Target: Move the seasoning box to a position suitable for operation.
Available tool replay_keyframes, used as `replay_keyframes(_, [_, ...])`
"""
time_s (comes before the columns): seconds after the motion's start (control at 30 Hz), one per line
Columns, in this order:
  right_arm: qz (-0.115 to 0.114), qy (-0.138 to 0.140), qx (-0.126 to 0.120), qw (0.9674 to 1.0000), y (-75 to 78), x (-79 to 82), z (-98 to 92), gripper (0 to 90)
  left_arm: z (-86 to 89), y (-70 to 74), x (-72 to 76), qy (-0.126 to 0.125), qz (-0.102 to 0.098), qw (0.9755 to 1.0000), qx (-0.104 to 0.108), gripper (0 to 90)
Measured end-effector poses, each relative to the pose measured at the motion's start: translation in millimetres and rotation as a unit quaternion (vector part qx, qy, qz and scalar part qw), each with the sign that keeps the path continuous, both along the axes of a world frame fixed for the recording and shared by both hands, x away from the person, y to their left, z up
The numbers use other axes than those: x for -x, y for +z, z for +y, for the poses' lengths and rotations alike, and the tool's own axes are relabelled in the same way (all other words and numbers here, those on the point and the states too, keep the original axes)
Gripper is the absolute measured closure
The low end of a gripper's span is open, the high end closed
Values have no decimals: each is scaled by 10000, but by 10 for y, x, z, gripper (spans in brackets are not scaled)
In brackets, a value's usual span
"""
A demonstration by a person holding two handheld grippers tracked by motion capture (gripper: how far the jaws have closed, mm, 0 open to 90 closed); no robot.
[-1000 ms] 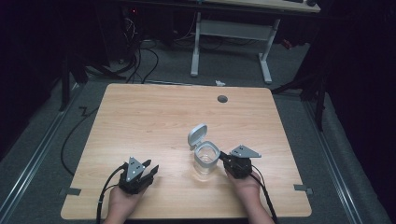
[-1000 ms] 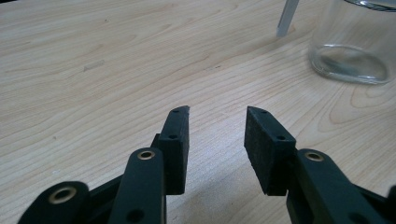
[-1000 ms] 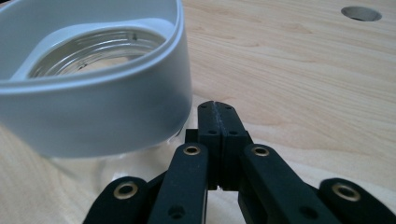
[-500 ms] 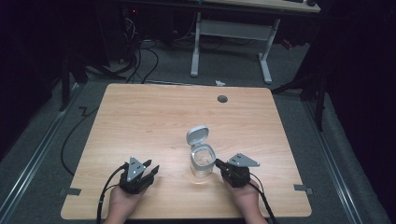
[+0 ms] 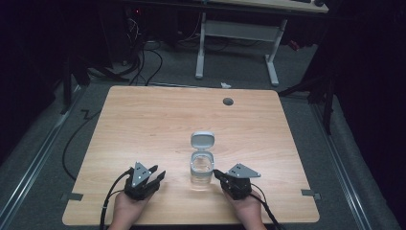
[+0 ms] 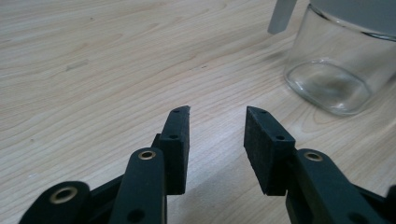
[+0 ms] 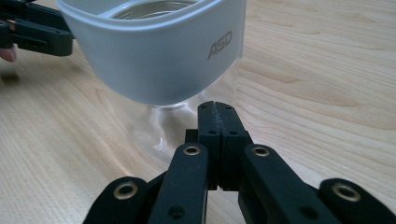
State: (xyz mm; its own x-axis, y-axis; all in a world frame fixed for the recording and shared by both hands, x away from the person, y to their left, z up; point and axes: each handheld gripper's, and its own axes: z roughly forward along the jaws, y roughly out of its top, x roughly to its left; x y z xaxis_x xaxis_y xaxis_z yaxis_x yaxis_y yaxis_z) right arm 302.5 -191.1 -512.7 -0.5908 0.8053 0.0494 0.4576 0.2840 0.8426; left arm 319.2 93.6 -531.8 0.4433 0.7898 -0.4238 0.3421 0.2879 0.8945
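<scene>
A clear glass jar (image 5: 201, 168) with a grey collar stands upright near the table's front middle, its hinged grey lid (image 5: 203, 140) flipped open behind it. My right gripper (image 5: 219, 174) lies just right of the jar, jaws shut with nothing between them, tips pointing at the jar's side (image 7: 159, 51). The shut pads (image 7: 217, 116) sit right in front of the glass. My left gripper (image 5: 158, 172) rests at the front left, jaws open and empty, a short way from the jar (image 6: 343, 65). Bare wood lies between its pads (image 6: 177, 140).
The wooden table (image 5: 143, 124) has a round cable hole (image 5: 228, 101) at the back right and tape marks at the front corners. Cables trail from both grippers off the front edge. Dark floor and a white desk frame (image 5: 237, 28) lie beyond.
My right gripper has slid back toward the front edge and a little right, away from the jar's top. The jar and lid now stand squarer. The left gripper has stayed put.
</scene>
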Motion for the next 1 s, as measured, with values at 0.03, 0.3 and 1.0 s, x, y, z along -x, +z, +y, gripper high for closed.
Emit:
replay_keyframes(0.03, [5,3,-18,10000,-3,11,10,900,-11,0,5,-23,-19,10000,-4,613])
replay_keyframes(0.3, [-20,81,-15,10000,-26,50,39,899,-89,30,69,-253,-2,9996,100,629])
replay_keyframes(1.0, [-86,-415,-180,9989,-9,1,-197,889,-745,73,109,-559,238,9980,183,900])
